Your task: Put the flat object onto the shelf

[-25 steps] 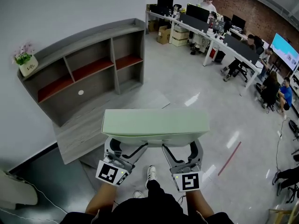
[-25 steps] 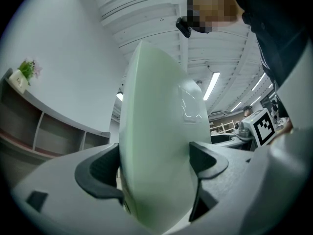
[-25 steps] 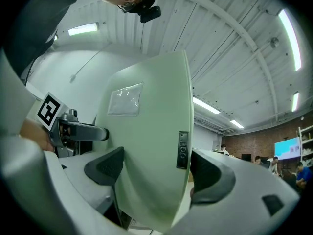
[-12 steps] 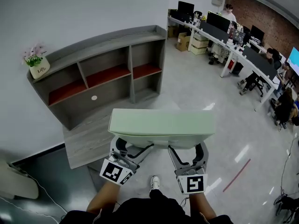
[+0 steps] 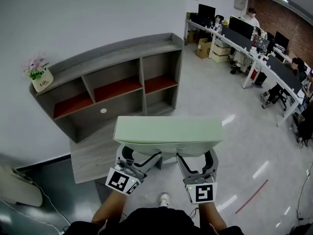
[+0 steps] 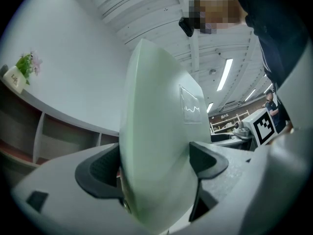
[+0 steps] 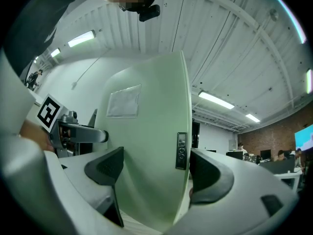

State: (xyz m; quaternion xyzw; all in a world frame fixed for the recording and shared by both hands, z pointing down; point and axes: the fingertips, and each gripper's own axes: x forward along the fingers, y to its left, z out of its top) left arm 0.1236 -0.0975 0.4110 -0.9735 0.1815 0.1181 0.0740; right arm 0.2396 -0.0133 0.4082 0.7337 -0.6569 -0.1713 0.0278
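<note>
You hold a pale green flat panel (image 5: pixel 167 135) level in front of you, above the floor. The left gripper (image 5: pixel 133 161) and right gripper (image 5: pixel 196 161) each have jaws clamped on its near edge, likely spaced apart to keep it balanced. The grey shelf (image 5: pixel 117 77) stands ahead, still well apart.

Bright, even light falls from ceiling strip lights (image 7: pixel 215 100); glare patches sit on the glossy floor (image 5: pixel 228 119). Both gripper views bulge with fisheye distortion, corners black.
</note>
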